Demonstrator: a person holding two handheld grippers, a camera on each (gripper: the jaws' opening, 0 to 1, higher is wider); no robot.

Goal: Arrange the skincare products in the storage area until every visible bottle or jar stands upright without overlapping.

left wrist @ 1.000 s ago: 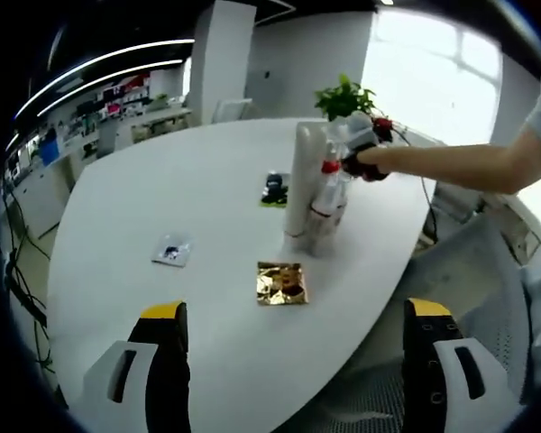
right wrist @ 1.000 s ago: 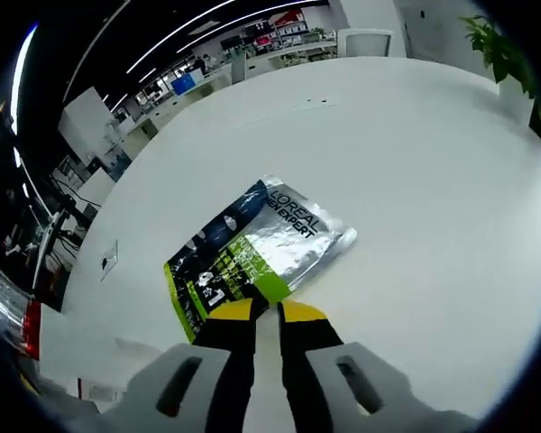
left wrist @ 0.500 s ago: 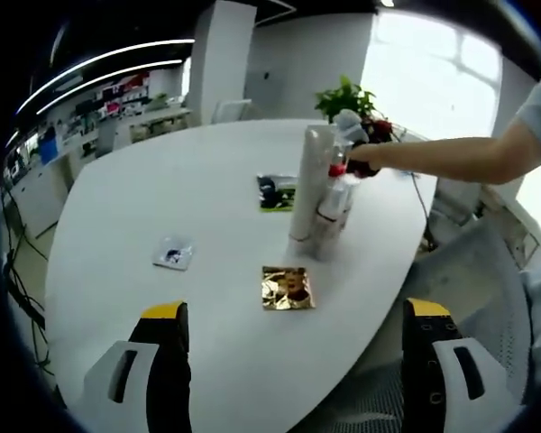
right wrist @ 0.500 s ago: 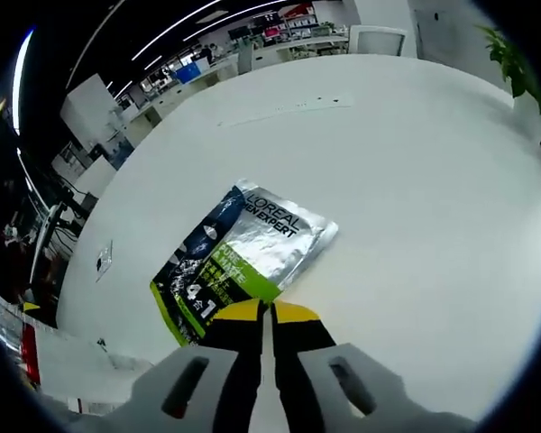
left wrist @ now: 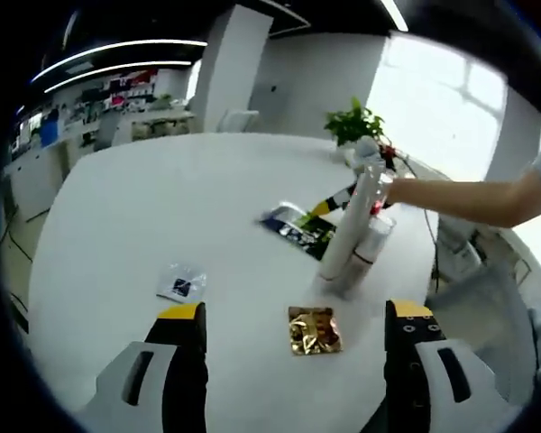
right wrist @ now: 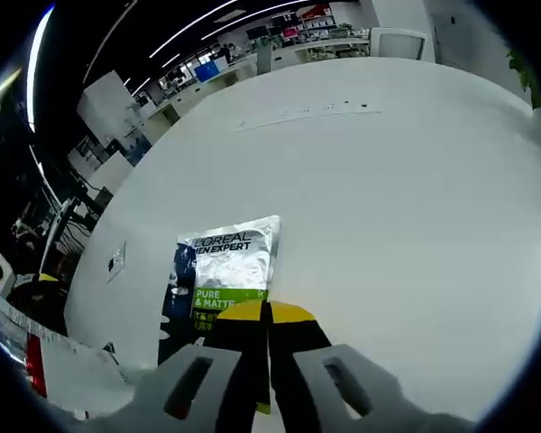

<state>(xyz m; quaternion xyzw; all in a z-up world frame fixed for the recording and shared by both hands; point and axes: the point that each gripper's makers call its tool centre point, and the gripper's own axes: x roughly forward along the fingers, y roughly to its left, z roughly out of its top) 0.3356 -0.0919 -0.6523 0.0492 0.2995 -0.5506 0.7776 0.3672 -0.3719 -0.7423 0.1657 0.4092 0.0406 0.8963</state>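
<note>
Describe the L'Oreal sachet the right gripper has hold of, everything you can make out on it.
The sachet is a flat foil packet: silver upper part printed "L'OREAL MEN EXPERT", a green band reading "PURE & MATTE", and a dark blue-black strip down one side. It lies flat on the white table. The right gripper has its yellow-tipped jaws closed on the packet's near edge. In the left gripper view the same packet lies beside a tall white bottle.

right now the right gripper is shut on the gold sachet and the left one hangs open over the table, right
Not quite. The right gripper is shut on the silver and green L'Oreal sachet, as the right gripper view shows. The gold sachet lies loose on the table. The left gripper does hang open.
</note>
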